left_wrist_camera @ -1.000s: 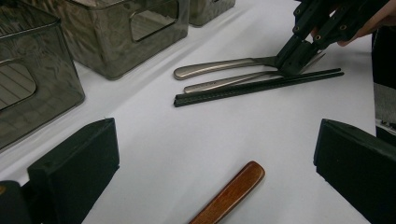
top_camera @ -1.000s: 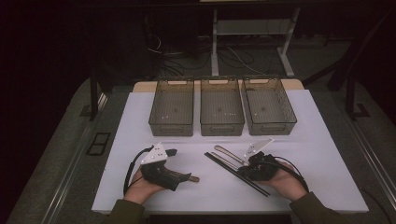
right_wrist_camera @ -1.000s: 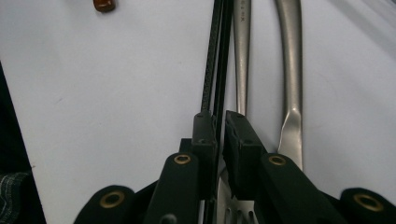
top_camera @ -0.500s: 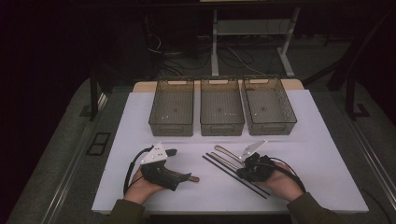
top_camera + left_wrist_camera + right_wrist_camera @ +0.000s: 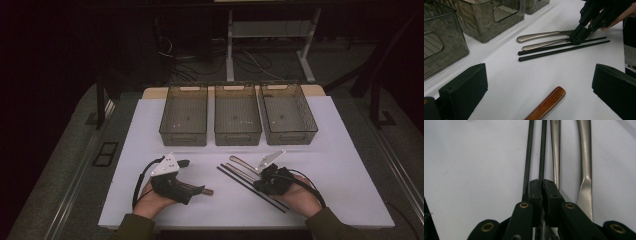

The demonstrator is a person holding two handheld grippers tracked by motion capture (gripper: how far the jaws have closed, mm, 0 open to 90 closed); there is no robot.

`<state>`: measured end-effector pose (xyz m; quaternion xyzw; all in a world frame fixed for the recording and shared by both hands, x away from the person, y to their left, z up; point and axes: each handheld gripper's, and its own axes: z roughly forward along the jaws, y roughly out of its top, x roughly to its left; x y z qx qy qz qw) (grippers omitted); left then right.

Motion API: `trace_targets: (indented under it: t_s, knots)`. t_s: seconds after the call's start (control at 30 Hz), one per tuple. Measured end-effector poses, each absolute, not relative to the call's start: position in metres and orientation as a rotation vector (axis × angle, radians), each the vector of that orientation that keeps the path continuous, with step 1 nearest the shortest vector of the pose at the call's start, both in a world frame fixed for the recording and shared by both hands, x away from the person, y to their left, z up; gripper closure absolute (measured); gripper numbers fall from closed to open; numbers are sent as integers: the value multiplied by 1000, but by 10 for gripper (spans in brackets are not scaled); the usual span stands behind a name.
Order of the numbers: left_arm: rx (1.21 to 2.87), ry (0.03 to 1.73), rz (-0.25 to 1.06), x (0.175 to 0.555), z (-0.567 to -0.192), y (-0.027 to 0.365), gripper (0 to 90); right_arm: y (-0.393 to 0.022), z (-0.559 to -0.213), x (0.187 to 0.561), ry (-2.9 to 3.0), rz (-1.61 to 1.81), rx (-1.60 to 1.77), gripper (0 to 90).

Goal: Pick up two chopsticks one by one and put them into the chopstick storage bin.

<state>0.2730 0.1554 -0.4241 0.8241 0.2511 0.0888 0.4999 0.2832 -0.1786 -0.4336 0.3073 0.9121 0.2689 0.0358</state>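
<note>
The right hand-held gripper is seen with its jaws pressed together on one black chopstick, gripped partway along its length, while the second chopstick lies just beside it on the white table, outside the jaws. Two metal handles lie parallel on the other side, near the gripped stick. From the left gripper view the same row is shown: metal handles, then the chopsticks, with the right hand-held gripper bearing down on them.

The step in hand is judged to be the lifting of a single chopstick for sorting into one of the three grey bins at the far side of the table. For this to be done well, the grip should be kept firm, since a thin stick is easily rolled or pivoted between flat pads. A straight, slow lift is advised, so that the neighbouring chopstick and the nearer metal handle are not dragged along. As the hold is not at the stick's middle, drooping of the long end should be expected and allowed for when the bin wall is cleared.

The left hand-held gripper rests on the table with its jaws wide apart and empty; a wooden handle lies between them, untouched.
</note>
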Motion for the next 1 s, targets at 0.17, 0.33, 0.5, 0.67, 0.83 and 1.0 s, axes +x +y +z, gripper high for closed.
trace_targets:
  t_s: [0.17, 0.33, 0.5, 0.67, 0.83, 1.0]
  knots:
    - [1993, 607, 219, 273, -424, 155, 0, -177, -433, 282, 2799, 818, 935, 836]
    - [1992, 609, 220, 273, -424, 156, 0, -176, -433, 281, 2791, 794, 933, 838]
    - [1992, 606, 220, 273, -424, 156, 0, -176, -433, 281, 2787, 799, 948, 851]
    - [1989, 606, 221, 273, -424, 156, 0, -178, -430, 282, 2793, 842, 962, 852]
    - [1989, 606, 221, 273, -424, 156, 0, -183, -422, 282, 2775, 903, 956, 852]
    - [1990, 605, 220, 273, -424, 156, 0, -188, -415, 282, 2759, 956, 958, 851]
